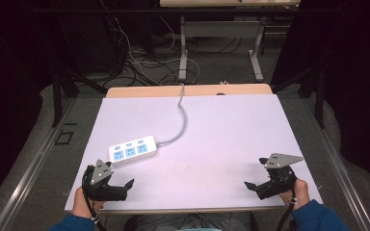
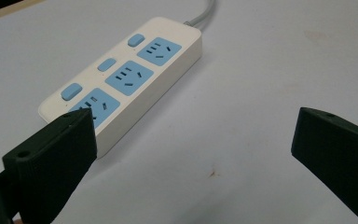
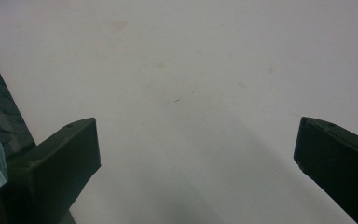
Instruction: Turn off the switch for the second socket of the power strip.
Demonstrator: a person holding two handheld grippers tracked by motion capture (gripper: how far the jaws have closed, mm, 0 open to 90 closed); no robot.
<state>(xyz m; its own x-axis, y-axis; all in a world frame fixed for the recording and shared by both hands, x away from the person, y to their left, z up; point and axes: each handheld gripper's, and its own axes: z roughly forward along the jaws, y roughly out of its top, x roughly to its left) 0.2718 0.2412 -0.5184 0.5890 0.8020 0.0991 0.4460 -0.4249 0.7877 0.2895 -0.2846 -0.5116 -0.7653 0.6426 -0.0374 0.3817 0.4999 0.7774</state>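
1. A cream-white power strip (image 1: 132,150) lies flat on the desk (image 1: 221,134), left of centre and nearer your side, set at a slant. It has three pale blue socket panels in a row and three small blue rounded buttons (image 2: 107,64) beside them, one per socket.
2. A grey cord (image 1: 181,120) leaves the strip's far end, curves across the desk and drops over the far edge.
3. Your left hand (image 1: 84,199) holds the left claw (image 1: 119,186) low at the near left of the desk, just beside the strip's near end. Its jaws stand wide apart with nothing between them; in the left gripper view one jaw overlaps the nearest socket.
4. Your right hand (image 1: 296,190) holds the right claw (image 1: 256,186) at the near right, well apart from the strip, aimed inward. Its jaws are also wide and empty over bare desk (image 3: 191,93).
5. The desk surface is smooth, matte and pale lilac-white with a few faint stains; a light wood edge shows at the far side. The jaws are blocky matte black plastic, and each claw carries a grey three-cornered plate (image 1: 282,160).
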